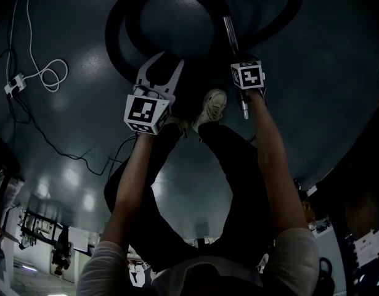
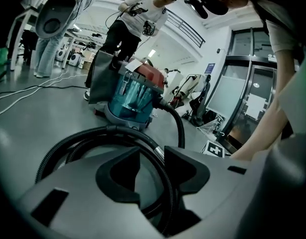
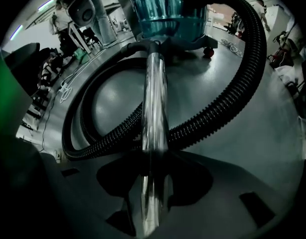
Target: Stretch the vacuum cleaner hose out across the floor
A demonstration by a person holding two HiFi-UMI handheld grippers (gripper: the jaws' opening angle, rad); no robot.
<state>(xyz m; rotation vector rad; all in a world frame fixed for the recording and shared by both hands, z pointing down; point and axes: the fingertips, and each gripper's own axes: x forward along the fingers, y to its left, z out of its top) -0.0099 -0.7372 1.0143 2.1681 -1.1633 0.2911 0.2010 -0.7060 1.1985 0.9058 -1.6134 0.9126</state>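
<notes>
Grey floor: a teal canister vacuum cleaner stands on it, its black ribbed hose lying coiled in overlapping loops just beside the canister, not stretched out. The hose ends in a chrome tube that runs lengthwise between the jaws of the right gripper, pads closed against both sides of the tube. Left gripper: jaws apart, a loop of hose passing through the gap, unclamped.

Black ribbed hose, chrome tube, teal canister, glossy grey floor.
</notes>
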